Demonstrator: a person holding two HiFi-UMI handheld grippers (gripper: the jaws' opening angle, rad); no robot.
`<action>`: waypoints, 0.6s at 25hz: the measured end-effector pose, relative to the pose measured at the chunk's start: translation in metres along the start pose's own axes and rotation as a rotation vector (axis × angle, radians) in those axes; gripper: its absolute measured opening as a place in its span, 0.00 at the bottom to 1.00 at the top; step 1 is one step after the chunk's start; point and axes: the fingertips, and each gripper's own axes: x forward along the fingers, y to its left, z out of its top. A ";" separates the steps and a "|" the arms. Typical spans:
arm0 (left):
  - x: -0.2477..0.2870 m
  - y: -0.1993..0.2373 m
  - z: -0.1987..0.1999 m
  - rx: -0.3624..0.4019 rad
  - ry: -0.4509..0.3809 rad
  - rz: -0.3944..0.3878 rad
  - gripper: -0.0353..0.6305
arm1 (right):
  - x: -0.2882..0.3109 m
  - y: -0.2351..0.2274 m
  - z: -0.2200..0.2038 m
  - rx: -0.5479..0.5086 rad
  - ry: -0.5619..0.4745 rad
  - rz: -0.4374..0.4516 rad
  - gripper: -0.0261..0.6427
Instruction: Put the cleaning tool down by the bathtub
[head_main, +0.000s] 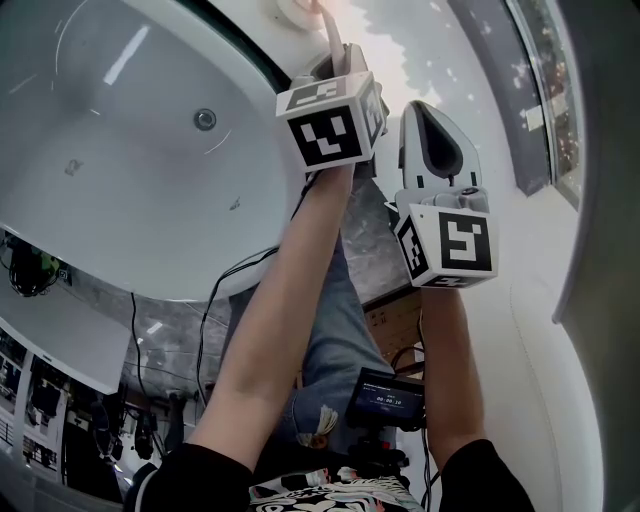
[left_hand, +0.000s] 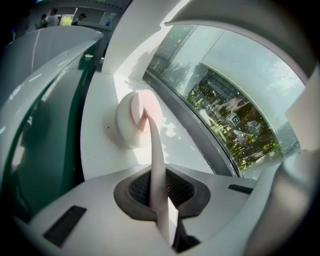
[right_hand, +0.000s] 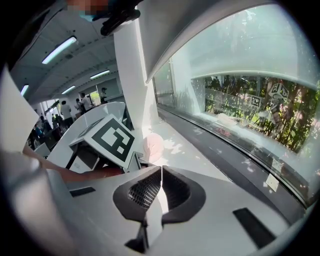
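The cleaning tool is a round white and pink pad (left_hand: 134, 119) on a thin pale pink handle (left_hand: 157, 170). My left gripper (left_hand: 161, 200) is shut on that handle. The pad rests on the white ledge (left_hand: 97, 155) next to the bathtub (head_main: 130, 170). In the head view the left gripper (head_main: 335, 62) reaches over the tub's rim, with the pad (head_main: 300, 10) at the frame's top edge. My right gripper (head_main: 428, 112) hovers just right of it, jaws shut with nothing between them (right_hand: 160, 192). The right gripper view shows the pink pad (right_hand: 152, 146) past the left gripper's marker cube (right_hand: 111, 137).
A curved window (left_hand: 235, 115) runs along the far side of the ledge. The tub has a round drain (head_main: 204, 119). Below, by the person's knee, lie black cables (head_main: 215, 300), a cardboard box (head_main: 392, 325) and a small screen device (head_main: 388, 400).
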 end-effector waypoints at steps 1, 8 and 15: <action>0.003 -0.001 -0.004 0.006 0.026 -0.002 0.10 | 0.000 -0.001 0.000 0.002 0.000 -0.001 0.08; 0.007 -0.005 -0.008 0.039 0.064 0.018 0.40 | -0.001 -0.003 -0.001 0.018 0.001 -0.005 0.08; -0.004 0.004 0.009 0.143 -0.023 0.143 0.44 | -0.005 -0.002 0.002 0.029 -0.020 -0.018 0.08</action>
